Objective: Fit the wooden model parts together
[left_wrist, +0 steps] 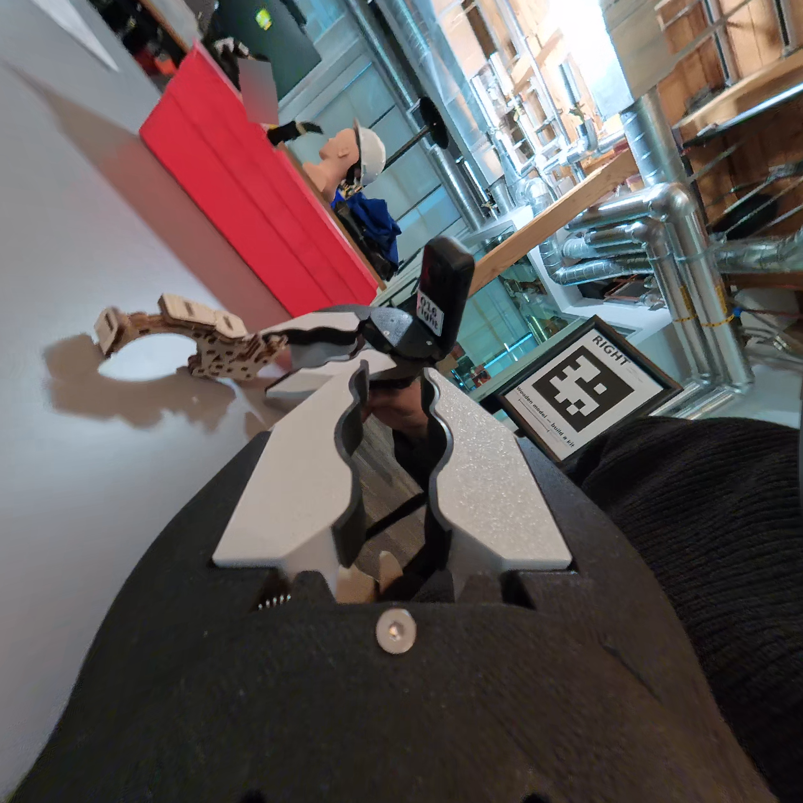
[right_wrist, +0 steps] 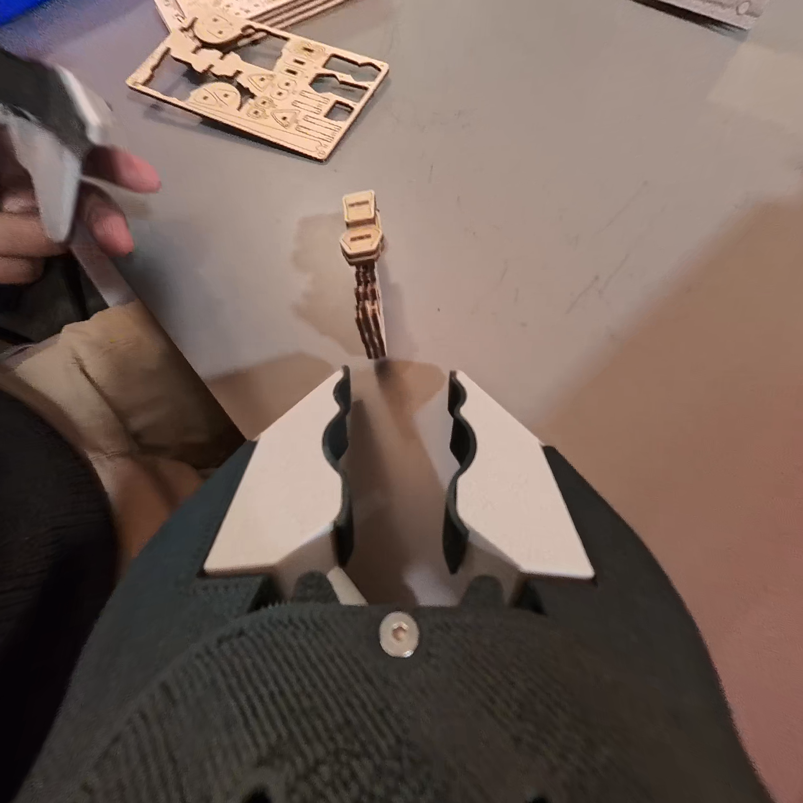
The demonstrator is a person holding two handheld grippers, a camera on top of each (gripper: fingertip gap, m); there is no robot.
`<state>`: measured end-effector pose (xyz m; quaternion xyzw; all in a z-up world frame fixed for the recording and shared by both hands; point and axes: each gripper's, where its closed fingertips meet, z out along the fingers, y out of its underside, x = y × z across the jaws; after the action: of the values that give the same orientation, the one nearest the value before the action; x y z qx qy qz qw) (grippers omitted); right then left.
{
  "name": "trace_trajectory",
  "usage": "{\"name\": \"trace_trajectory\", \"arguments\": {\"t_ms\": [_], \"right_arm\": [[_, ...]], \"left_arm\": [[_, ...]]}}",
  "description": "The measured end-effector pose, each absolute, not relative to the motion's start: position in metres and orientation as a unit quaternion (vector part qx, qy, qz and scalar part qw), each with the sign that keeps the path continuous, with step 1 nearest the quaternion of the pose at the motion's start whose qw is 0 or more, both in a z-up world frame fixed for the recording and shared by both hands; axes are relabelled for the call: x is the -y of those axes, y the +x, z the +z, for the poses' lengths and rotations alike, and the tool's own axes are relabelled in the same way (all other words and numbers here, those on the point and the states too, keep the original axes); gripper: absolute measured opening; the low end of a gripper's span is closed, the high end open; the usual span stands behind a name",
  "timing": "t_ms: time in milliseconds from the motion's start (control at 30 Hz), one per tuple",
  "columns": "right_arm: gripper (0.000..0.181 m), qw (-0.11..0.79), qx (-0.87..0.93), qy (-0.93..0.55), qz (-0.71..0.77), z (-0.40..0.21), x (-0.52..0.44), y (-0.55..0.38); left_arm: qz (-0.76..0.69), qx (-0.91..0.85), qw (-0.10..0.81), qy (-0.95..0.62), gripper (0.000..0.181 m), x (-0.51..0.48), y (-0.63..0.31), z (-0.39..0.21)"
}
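A partly built wooden model [left_wrist: 191, 336] stands on the grey table [right_wrist: 543, 174] just ahead of the right gripper [right_wrist: 397, 382], jaws apart and empty like the left gripper's [left_wrist: 393, 382], while an unpunched parts sheet [right_wrist: 260, 87] beyond it suggests much assembly remains.

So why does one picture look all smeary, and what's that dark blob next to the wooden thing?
Right wrist view: motion blur smears the hand and the table edges, though the wooden model stays fairly sharp. Left wrist view: the blob is the model's own shadow, cast on the table toward the camera; the window glares white, and the wide lens bends the pipes.
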<state>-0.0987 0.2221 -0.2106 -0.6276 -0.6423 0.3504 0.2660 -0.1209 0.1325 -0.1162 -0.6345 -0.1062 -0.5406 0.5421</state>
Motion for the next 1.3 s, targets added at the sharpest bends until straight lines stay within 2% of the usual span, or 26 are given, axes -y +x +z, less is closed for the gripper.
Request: {"name": "trace_trajectory", "arguments": {"t_ms": [133, 167, 233, 533, 733, 900, 1300], "right_arm": [[0.047, 0.265, 0.636, -0.639, 0.341, -0.214, -0.224, -0.090], [0.047, 0.266, 0.634, -0.642, 0.341, -0.214, -0.225, -0.089], [0.048, 0.268, 0.628, -0.646, 0.342, -0.213, -0.226, -0.085], [0.052, 0.276, 0.585, -0.673, 0.357, -0.207, -0.225, -0.057], [0.054, 0.295, 0.548, -0.688, 0.372, -0.197, -0.224, -0.037], [0.053, 0.313, 0.550, -0.684, 0.363, -0.193, -0.226, -0.037], [0.049, 0.382, 0.532, -0.603, 0.455, -0.136, -0.243, -0.093]], "left_arm": [[-0.490, 0.049, 0.577, -0.652, 0.024, -0.134, -0.114, -0.108], [-0.479, 0.034, 0.578, -0.660, 0.028, -0.134, -0.110, -0.108], [-0.467, 0.015, 0.561, -0.683, 0.048, -0.136, -0.101, -0.112], [-0.473, -0.073, 0.560, -0.676, 0.077, -0.143, -0.068, -0.105], [-0.466, -0.131, 0.548, -0.682, 0.064, -0.147, -0.042, -0.109], [-0.452, -0.140, 0.548, -0.689, 0.062, -0.146, -0.040, -0.112], [-0.378, -0.030, 0.610, -0.695, 0.051, -0.128, -0.117, -0.108]]}}
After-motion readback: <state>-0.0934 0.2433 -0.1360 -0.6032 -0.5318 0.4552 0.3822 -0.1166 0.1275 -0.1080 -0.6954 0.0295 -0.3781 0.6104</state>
